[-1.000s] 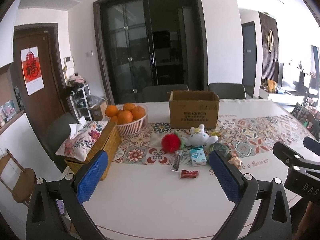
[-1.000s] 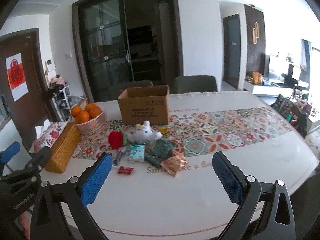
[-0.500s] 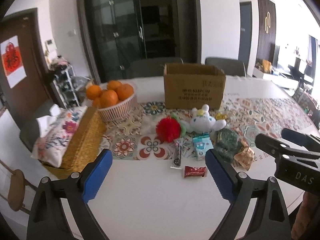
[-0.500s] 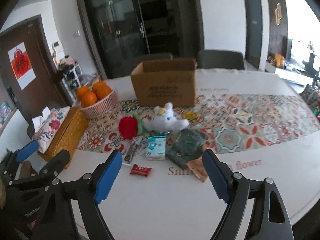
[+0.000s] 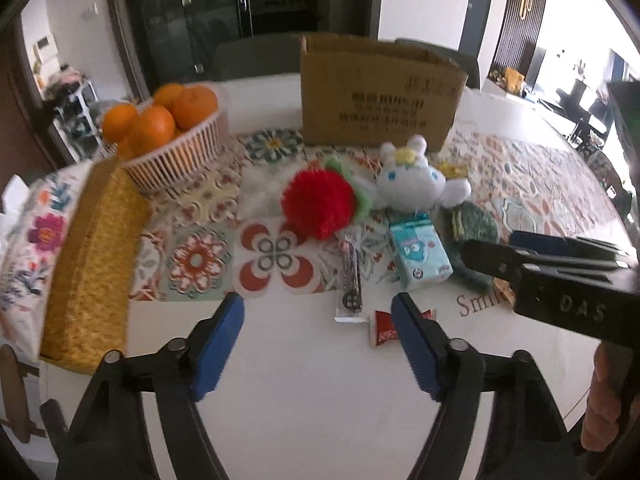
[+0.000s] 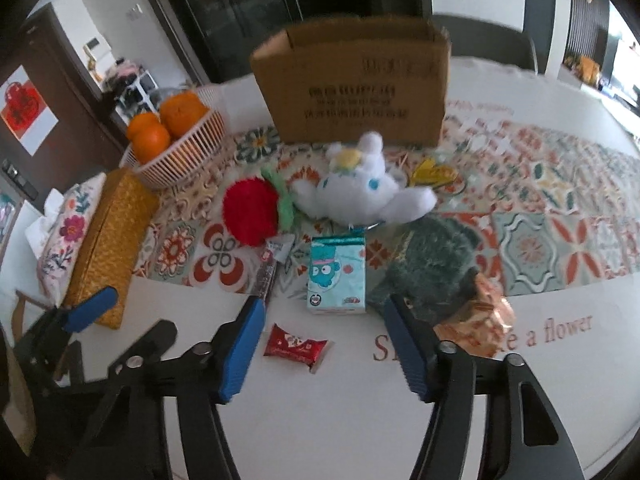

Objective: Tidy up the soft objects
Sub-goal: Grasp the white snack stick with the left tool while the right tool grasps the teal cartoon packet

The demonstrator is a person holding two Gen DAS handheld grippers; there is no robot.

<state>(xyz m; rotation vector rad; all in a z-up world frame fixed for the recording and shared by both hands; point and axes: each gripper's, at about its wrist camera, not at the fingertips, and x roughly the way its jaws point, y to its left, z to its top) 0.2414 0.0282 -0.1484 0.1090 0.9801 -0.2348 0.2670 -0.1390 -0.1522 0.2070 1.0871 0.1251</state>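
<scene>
On the patterned runner lie a red fluffy plush (image 5: 318,204) (image 6: 252,210), a white plush toy (image 5: 416,182) (image 6: 364,192) and a green fuzzy piece (image 5: 474,232) (image 6: 436,268). An open cardboard box (image 5: 380,96) (image 6: 356,88) stands behind them. My left gripper (image 5: 316,308) hangs over the white table short of the red plush. Its jaws are closing with nothing between them. My right gripper (image 6: 325,306) hovers before a teal tissue pack (image 6: 338,276), jaws also closing on nothing. A red candy wrapper (image 6: 296,346) lies just below it.
A basket of oranges (image 5: 180,152) and a wicker tissue box (image 5: 96,264) stand at the left. A dark stick packet (image 5: 351,276), a copper foil packet (image 6: 484,312) and a yellow wrapper (image 6: 434,172) lie among the toys. Chairs stand behind the table.
Both grippers have dropped and tipped downward, coming closer to the objects on the runner. The jaws of both have narrowed from wide open.
</scene>
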